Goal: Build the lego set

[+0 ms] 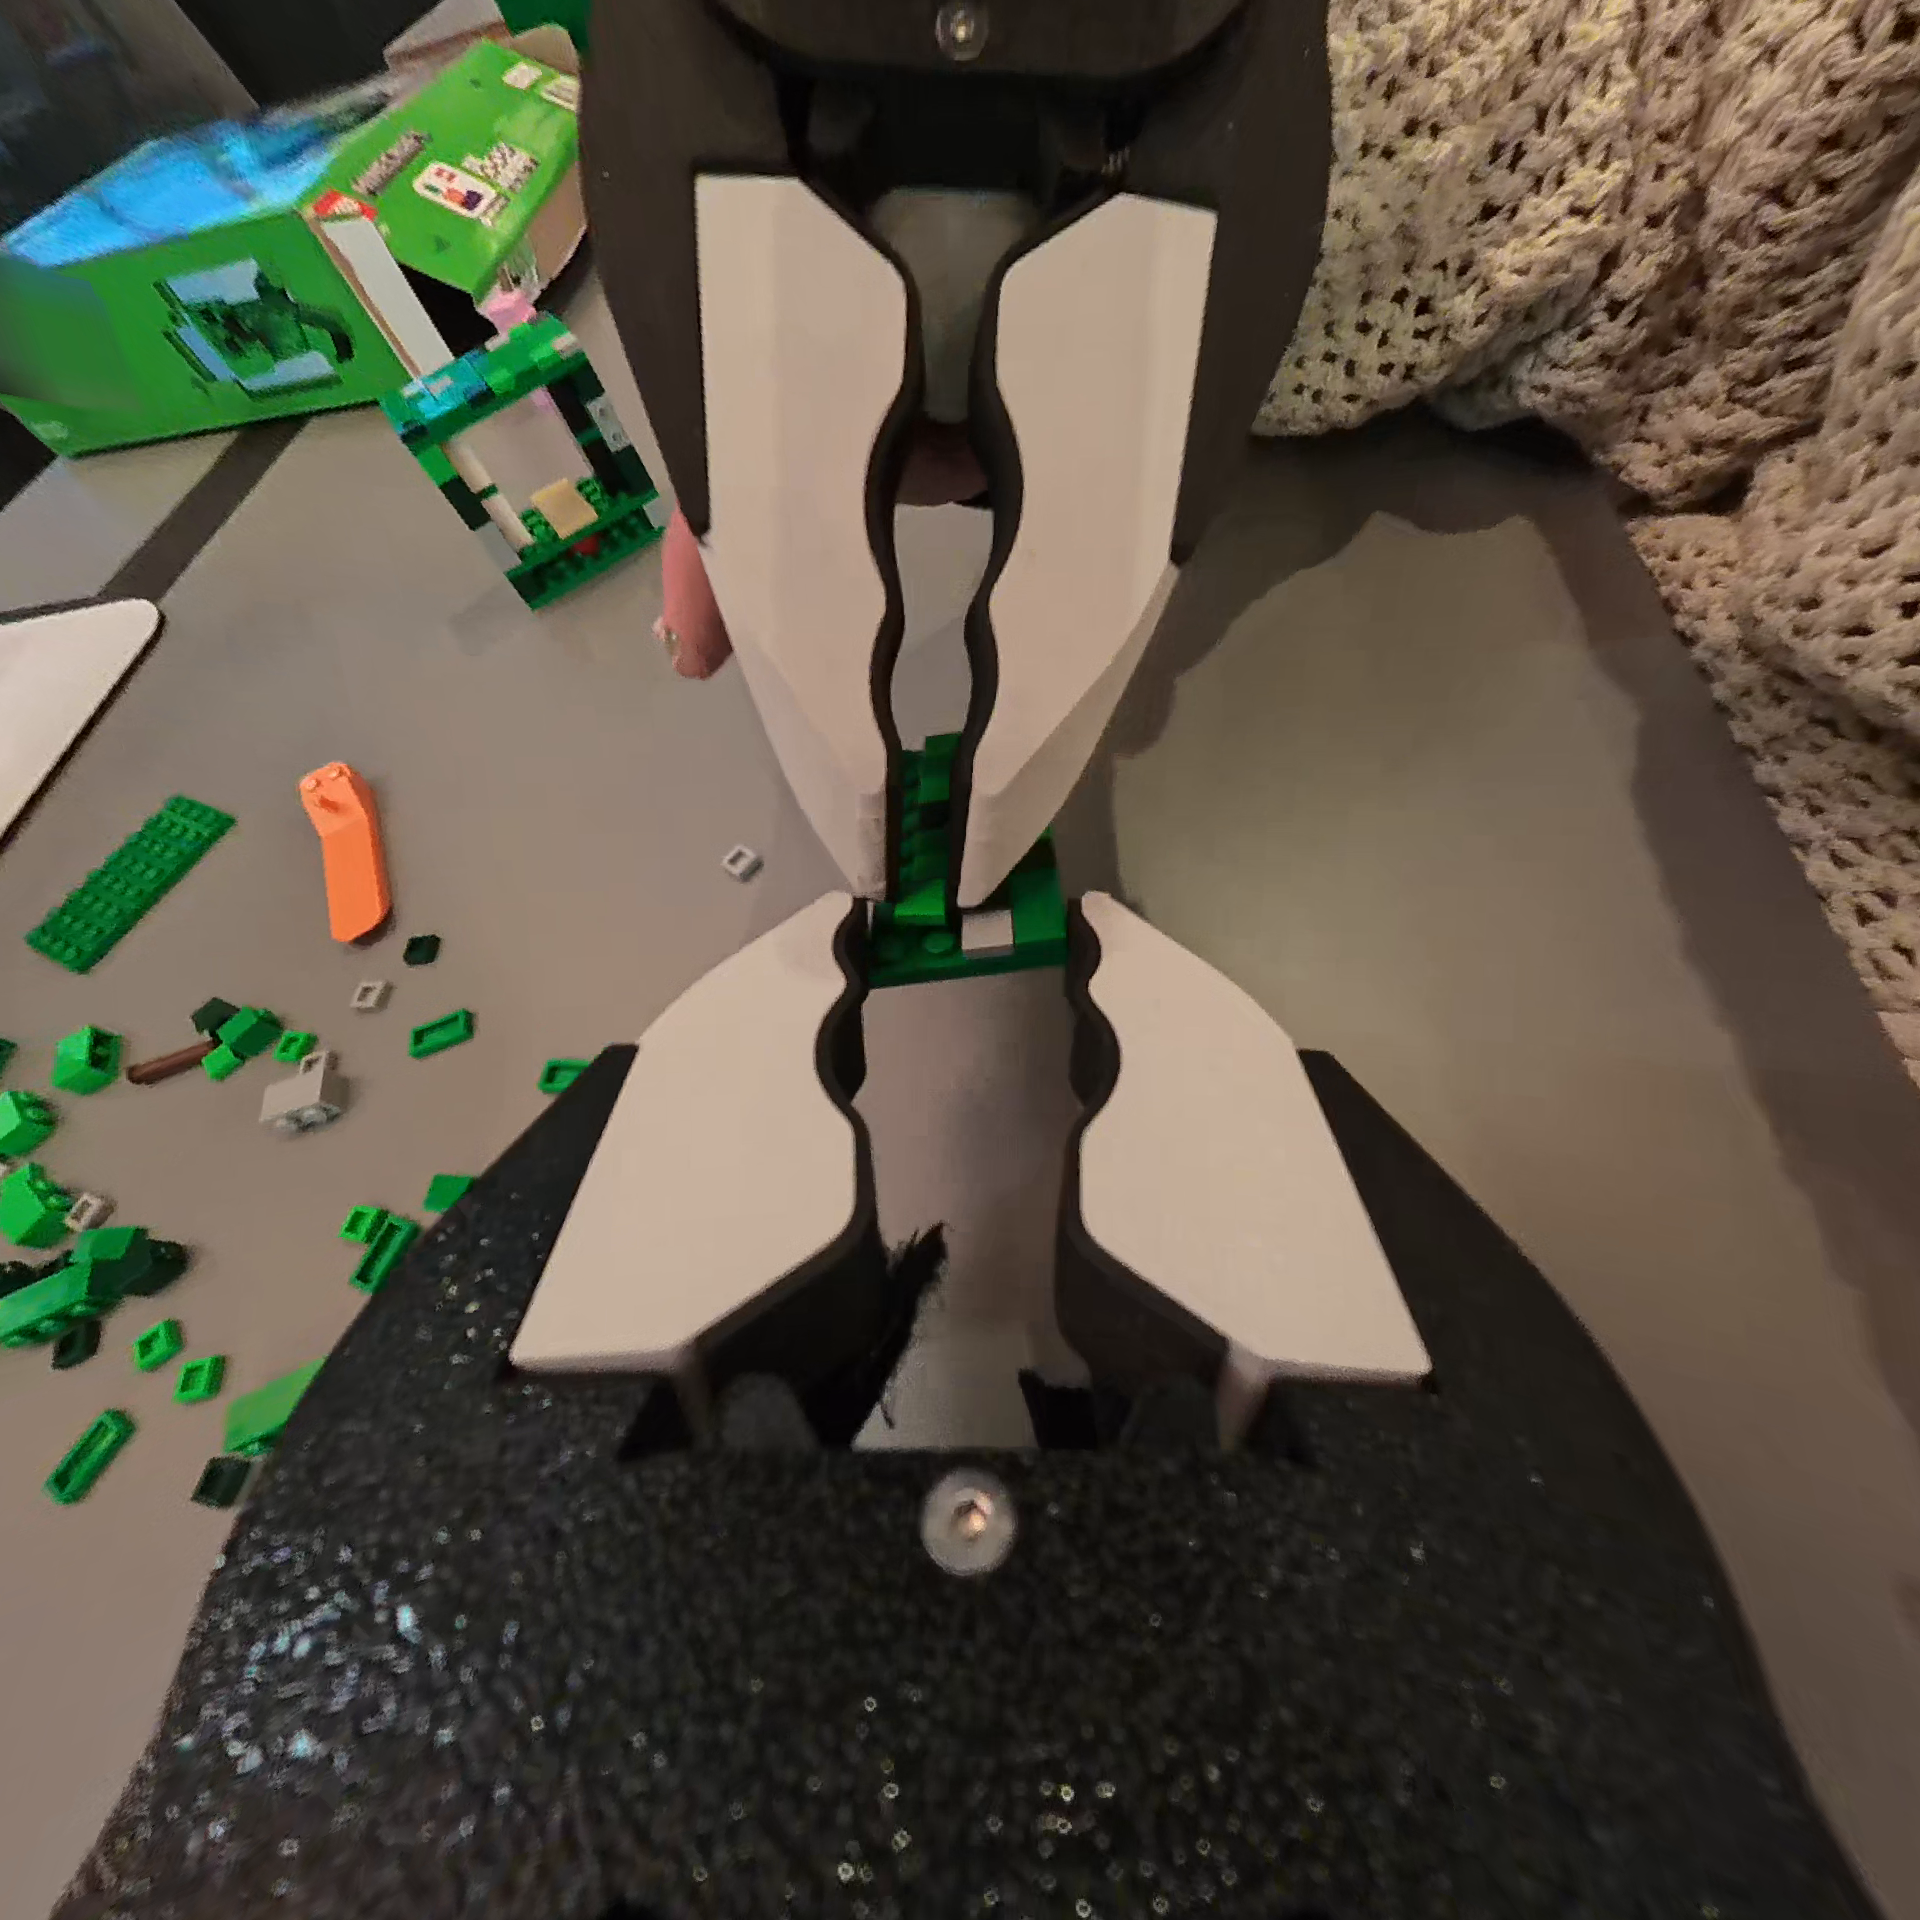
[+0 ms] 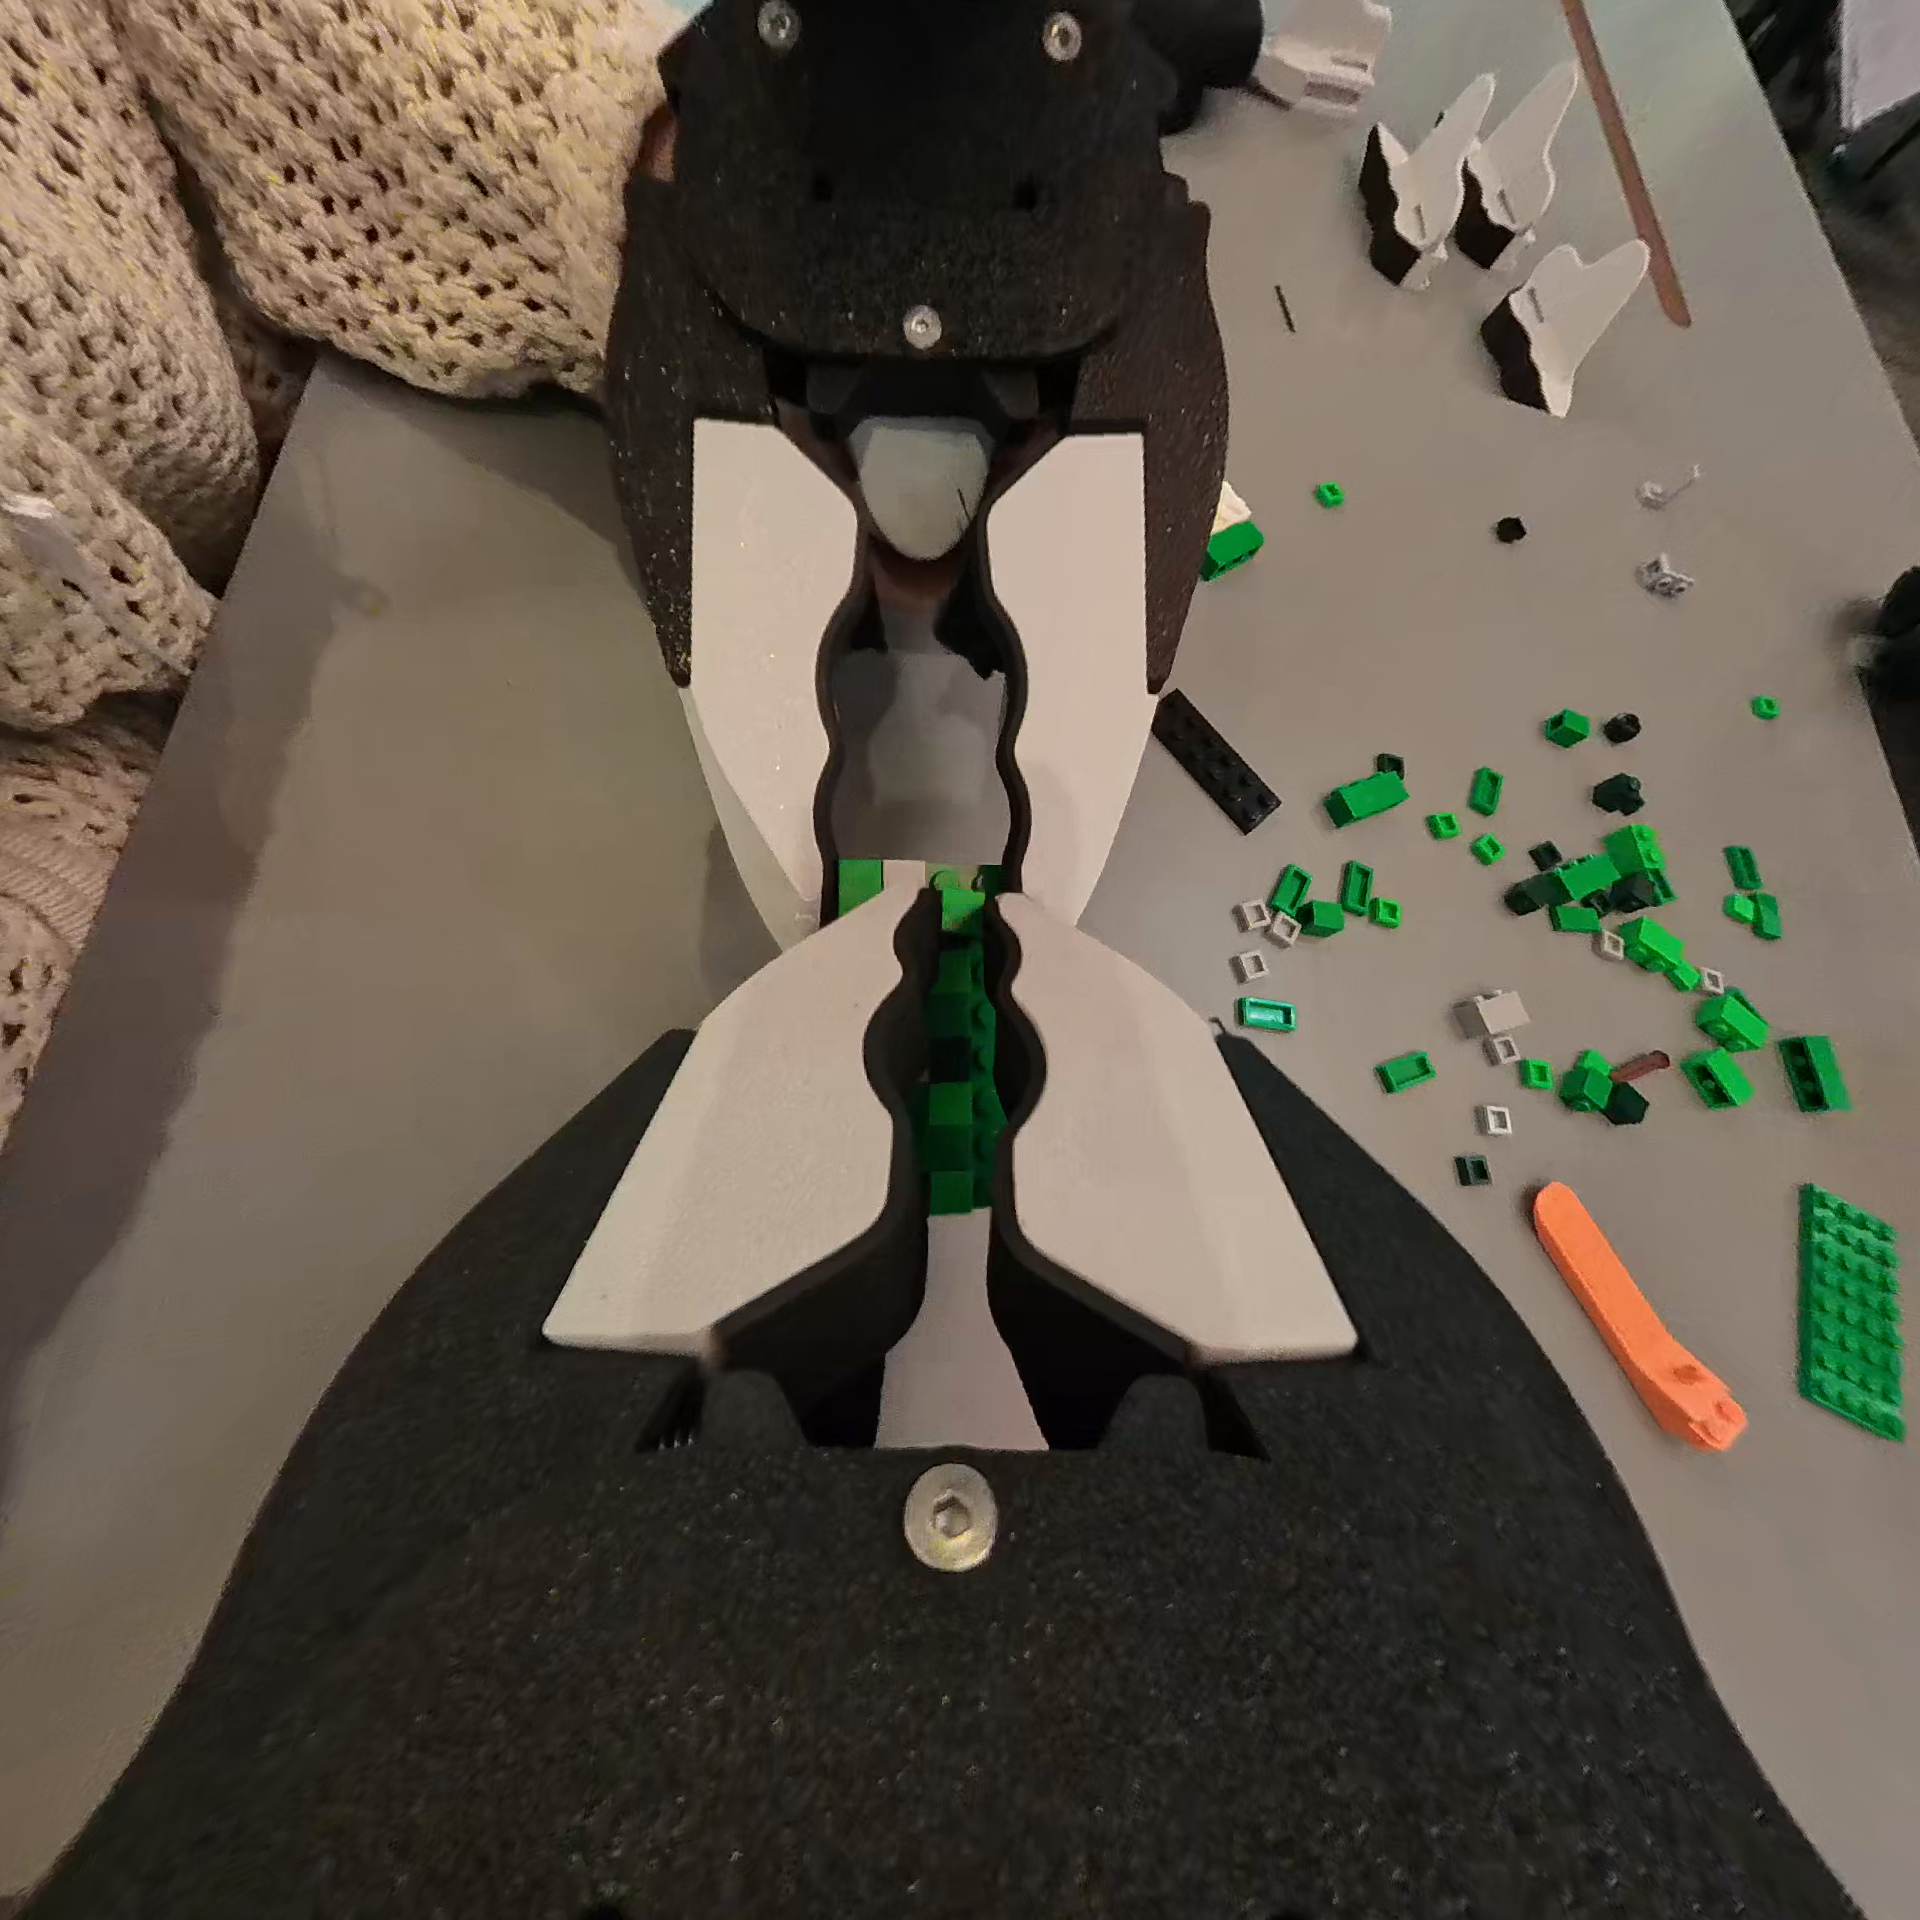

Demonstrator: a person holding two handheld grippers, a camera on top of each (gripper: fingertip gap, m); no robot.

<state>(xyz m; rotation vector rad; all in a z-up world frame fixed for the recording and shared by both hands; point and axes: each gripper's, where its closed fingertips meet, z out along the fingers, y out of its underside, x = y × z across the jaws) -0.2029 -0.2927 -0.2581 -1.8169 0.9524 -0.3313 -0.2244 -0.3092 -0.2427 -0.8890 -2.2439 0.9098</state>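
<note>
left tongs [image 1: 966, 935] wide apart, right tongs [image 2: 961, 914] nearly closed, tip to tip, facing

The green box [image 1: 260, 301] bears printing (left uncopied).

Small green-and-dark-green brick assembly [image 1: 940, 935] on flat green plate, one grey tile on top, gripped at centre between both tools' jaws. Loose green, dark-green, grey pieces [image 2: 1621, 914] scattered on grey worktop [image 1: 1351, 935]. Long studded green plate [image 1: 130, 883] flat beside orange brick separator [image 1: 348, 857]. Half-built green frame structure [image 1: 530, 468] upright near green box [image 1: 239, 301].
</note>
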